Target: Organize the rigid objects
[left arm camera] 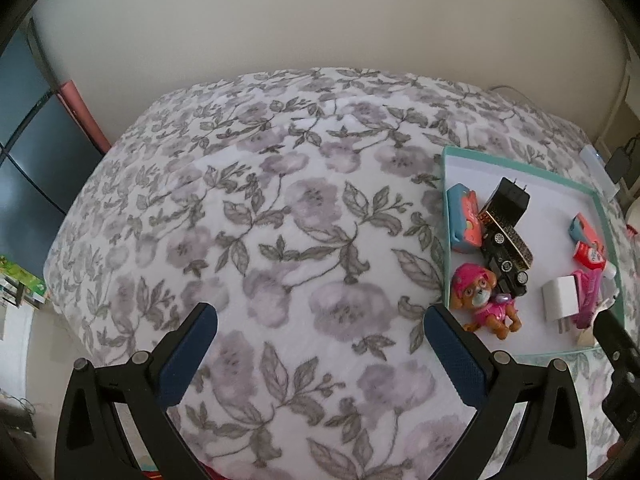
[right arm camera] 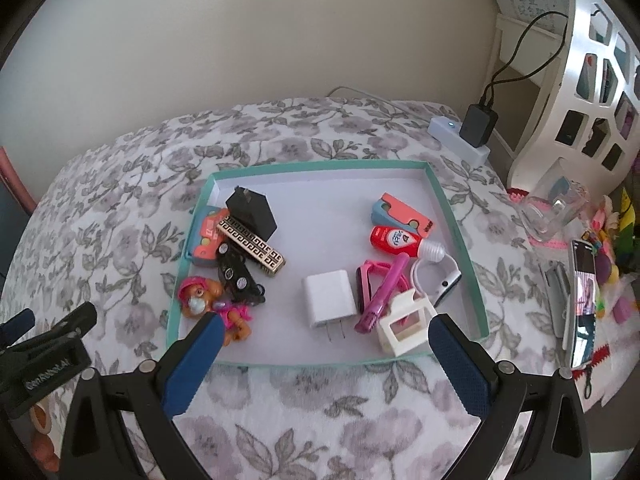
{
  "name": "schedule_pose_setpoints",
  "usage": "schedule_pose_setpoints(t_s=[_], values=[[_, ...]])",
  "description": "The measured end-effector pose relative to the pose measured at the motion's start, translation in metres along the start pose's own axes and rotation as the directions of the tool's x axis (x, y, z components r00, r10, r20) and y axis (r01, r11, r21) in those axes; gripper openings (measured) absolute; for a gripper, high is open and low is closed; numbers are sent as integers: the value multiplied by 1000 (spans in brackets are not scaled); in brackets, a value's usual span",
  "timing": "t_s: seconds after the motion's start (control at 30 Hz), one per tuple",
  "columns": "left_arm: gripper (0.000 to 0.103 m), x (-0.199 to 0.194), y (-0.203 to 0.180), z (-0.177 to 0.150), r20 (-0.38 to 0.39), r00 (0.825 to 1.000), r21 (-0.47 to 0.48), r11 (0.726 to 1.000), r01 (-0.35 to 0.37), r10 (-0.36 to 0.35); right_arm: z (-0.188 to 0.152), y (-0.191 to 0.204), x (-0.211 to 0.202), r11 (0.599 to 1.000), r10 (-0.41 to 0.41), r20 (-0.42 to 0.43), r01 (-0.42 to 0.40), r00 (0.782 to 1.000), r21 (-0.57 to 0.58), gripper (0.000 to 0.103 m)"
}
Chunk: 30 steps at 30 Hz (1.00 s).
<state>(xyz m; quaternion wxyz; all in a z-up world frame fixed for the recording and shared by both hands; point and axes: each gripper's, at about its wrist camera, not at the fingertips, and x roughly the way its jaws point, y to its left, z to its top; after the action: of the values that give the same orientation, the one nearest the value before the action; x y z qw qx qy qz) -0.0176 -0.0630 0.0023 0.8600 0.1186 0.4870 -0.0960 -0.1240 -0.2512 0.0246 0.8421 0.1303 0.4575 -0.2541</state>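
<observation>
Hovering hand-held grippers (right arm camera: 322,350), teal tray (right arm camera: 456,216) beneath.

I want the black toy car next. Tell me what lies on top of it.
A gold-and-black patterned bar lies across the black toy car, and the black charger leans on the bar's far end. The car's wheels face up; what lies under the car is hidden.

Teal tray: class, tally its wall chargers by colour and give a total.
In the teal tray:
Black wall charger: 1
White wall charger: 1
Total: 2
</observation>
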Motion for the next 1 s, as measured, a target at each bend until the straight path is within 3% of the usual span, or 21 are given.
schedule_pose_setpoints(t_s=[1.0], values=[[103,-13,3,-8,7,999,58,997,-42,41,-13,2,-12,1000,-13,19,13,1000,-12,103]])
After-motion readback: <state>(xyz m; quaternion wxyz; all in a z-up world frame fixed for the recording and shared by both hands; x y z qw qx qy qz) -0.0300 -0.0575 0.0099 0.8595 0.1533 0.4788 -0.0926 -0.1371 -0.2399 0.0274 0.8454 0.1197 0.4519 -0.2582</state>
